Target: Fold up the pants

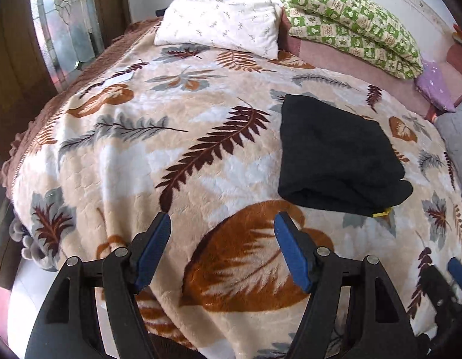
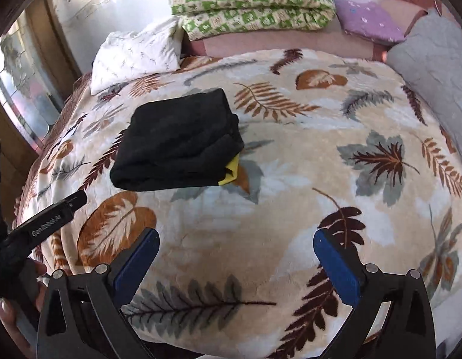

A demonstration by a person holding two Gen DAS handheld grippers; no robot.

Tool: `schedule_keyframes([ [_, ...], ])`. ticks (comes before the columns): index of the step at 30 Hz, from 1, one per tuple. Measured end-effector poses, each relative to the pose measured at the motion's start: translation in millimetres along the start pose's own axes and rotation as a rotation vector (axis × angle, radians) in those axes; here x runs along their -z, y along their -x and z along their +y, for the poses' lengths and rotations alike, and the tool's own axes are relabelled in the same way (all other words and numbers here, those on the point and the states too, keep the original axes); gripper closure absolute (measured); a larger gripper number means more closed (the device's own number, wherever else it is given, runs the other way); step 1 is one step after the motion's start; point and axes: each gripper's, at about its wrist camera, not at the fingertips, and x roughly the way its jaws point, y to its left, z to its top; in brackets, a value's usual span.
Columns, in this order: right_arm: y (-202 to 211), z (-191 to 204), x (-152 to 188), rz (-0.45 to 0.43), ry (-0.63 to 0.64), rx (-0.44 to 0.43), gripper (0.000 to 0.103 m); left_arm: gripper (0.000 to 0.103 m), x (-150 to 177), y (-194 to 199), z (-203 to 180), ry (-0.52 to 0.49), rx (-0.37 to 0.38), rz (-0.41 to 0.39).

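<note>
Black pants [image 1: 335, 152] lie folded into a thick rectangular bundle on the leaf-patterned blanket [image 1: 201, 155]. A bit of yellow lining pokes out at the near right corner. In the right wrist view the bundle [image 2: 177, 140] lies to the upper left on the blanket [image 2: 290, 209]. My left gripper [image 1: 222, 227] is open and empty, held above the blanket, near and left of the bundle. My right gripper [image 2: 237, 242] is open and empty, near and right of the bundle. Neither touches the pants.
A white pillow [image 1: 219, 24], a folded green-and-cream quilt [image 1: 350, 21], a purple cushion [image 1: 434, 86] and a grey quilted cover [image 2: 434, 74] lie at the head and right side of the bed. A window [image 1: 60, 21] is at the left. The bed edge drops off near left.
</note>
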Motion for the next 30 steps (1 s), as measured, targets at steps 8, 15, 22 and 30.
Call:
schedule_keyframes([
  [8,31.9,11.7,-7.5,-0.116,0.069,-0.001,0.000,0.031,5.7,18.7,-4.8,0.017,-0.023,-0.106],
  [15,32.8,7.6,-8.5,-0.139,0.065,0.016,0.000,0.031,8.0,19.7,-16.5,-0.039,-0.055,-0.119],
  [22,36.0,4.5,-5.5,-0.172,0.079,0.075,0.000,0.031,10.7,23.0,-19.5,-0.045,-0.062,-0.128],
  [30,35.6,2.2,-4.0,-0.174,0.072,0.081,0.000,0.031,13.4,26.1,-19.6,-0.043,-0.049,-0.126],
])
